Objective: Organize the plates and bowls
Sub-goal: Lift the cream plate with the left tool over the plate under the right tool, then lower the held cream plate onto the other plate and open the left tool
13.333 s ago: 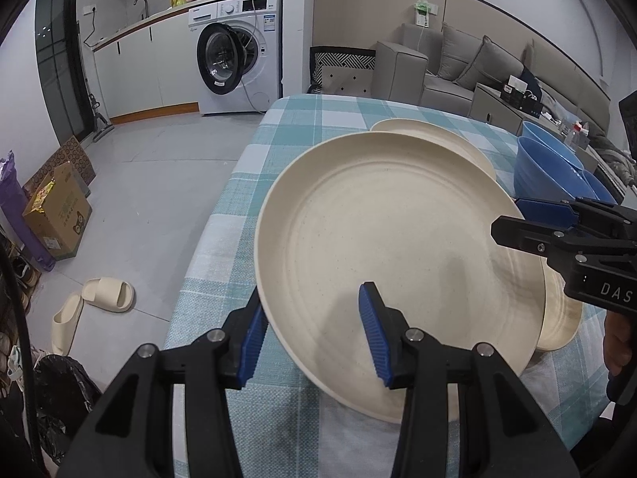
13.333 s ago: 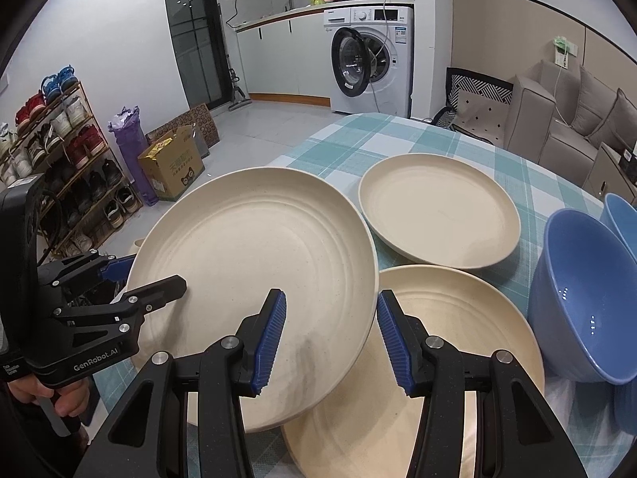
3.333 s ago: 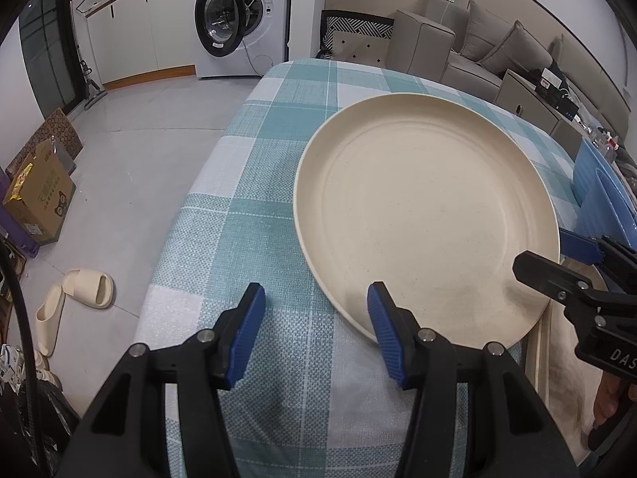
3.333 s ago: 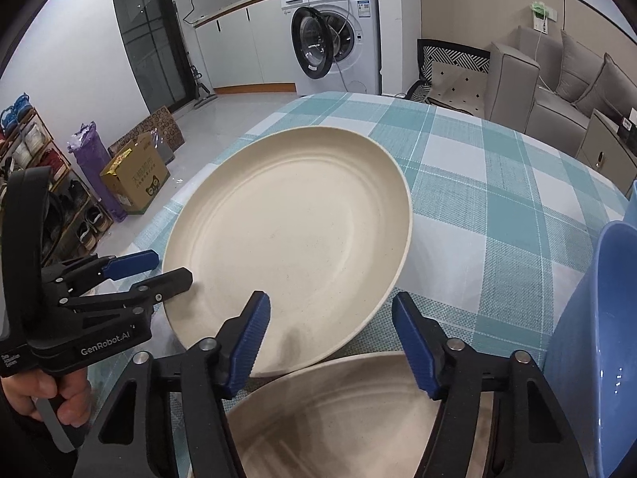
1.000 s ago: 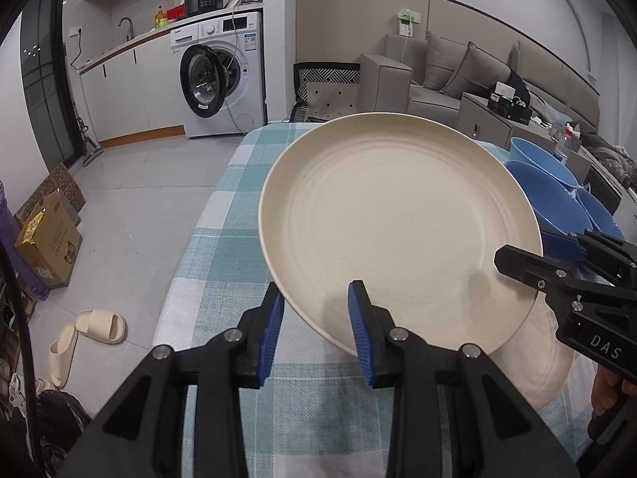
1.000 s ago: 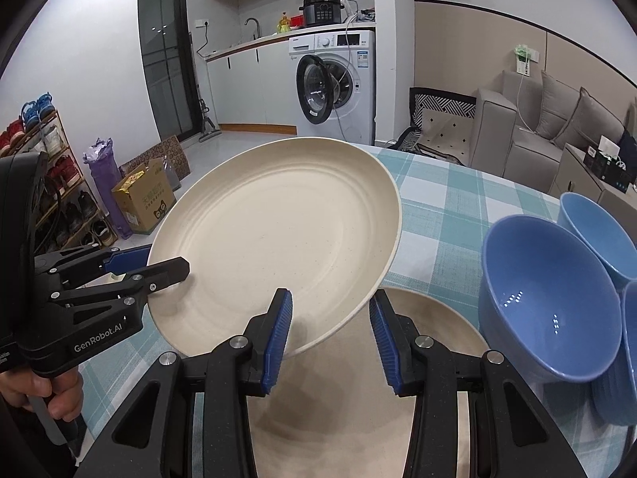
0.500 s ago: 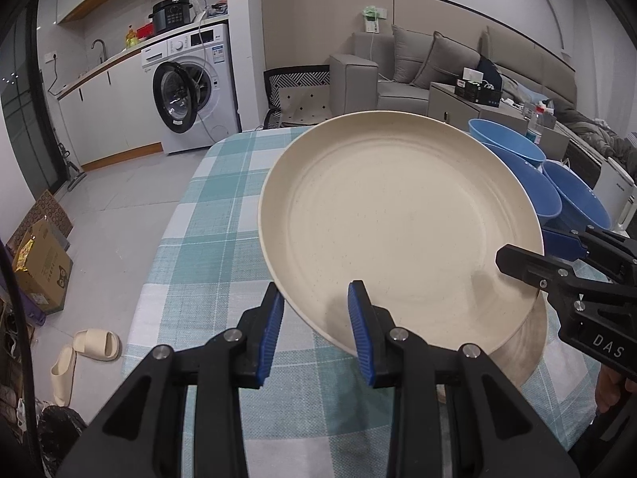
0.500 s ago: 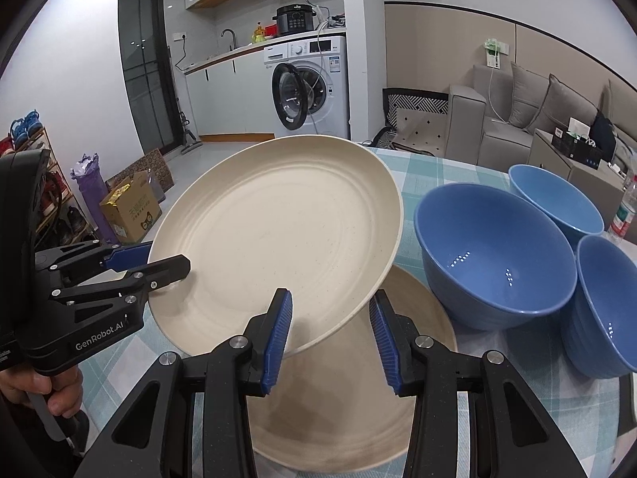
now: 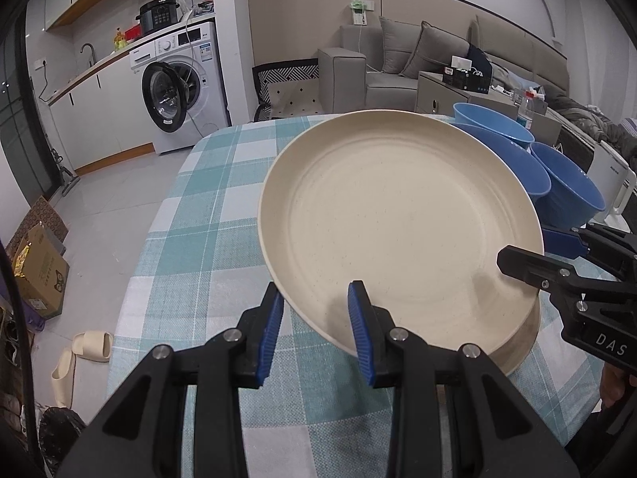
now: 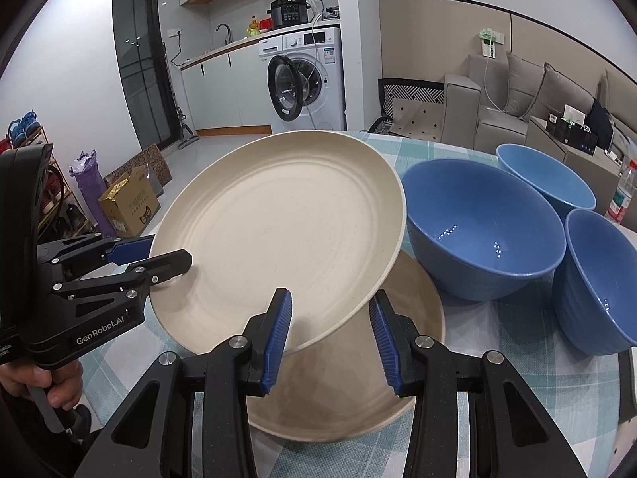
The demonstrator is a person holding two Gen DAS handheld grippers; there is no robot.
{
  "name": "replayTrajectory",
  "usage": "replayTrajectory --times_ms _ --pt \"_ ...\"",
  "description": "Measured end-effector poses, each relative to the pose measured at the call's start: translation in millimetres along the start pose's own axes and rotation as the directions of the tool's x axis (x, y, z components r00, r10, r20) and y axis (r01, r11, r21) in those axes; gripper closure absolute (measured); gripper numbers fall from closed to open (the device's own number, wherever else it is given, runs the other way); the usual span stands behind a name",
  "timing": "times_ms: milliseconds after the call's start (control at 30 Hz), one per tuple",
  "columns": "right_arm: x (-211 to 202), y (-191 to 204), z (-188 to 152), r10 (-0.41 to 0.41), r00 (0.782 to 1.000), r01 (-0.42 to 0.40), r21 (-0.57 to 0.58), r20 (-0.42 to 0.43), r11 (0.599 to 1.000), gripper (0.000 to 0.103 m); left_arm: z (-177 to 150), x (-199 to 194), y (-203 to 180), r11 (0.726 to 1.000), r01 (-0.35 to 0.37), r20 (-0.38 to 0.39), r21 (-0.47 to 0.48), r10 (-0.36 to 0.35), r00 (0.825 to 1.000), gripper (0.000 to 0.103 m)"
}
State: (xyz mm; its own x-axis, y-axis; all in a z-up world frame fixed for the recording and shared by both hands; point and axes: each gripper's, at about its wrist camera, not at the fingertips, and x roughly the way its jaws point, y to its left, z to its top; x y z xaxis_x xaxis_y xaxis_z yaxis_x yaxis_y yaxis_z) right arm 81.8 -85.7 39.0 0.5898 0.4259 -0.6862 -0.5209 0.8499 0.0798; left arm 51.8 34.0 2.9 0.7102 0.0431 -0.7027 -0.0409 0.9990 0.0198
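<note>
Nearest, left tongs (image 9: 314,318) and right tongs (image 10: 330,326), each clamped narrow on the rim of one cream plate (image 10: 278,231). Plate carried, over the past second, from above bare checked counter (image 9: 207,215) to directly above the stacked plate (image 10: 358,398); tilted, not yet seated. Judged ready for lowering: plate stack nearly complete. At two o'clock, just beside the stack, three blue bowls (image 10: 481,223), unnested; nearest bowl close to the plate's far rim, a likely obstruction. Farther, washing machine (image 9: 179,83) and sofa (image 9: 402,59).
</note>
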Motion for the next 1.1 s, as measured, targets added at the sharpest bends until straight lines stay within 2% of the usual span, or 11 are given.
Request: replayTrajectory --times_ms 267,1100 --pt "7 3 -8 0.019 1.0 -0.019 -0.008 -0.023 1.0 0.061 -10 0 0 1.0 -0.007 -0.021 -0.008 0.007 1.0 0.071" --pt "19 -13 -23 -0.007 0.994 0.007 0.004 -0.113 1.0 0.061 -15 4 -17 0.999 0.005 -0.056 0.04 -0.003 0.998 0.071"
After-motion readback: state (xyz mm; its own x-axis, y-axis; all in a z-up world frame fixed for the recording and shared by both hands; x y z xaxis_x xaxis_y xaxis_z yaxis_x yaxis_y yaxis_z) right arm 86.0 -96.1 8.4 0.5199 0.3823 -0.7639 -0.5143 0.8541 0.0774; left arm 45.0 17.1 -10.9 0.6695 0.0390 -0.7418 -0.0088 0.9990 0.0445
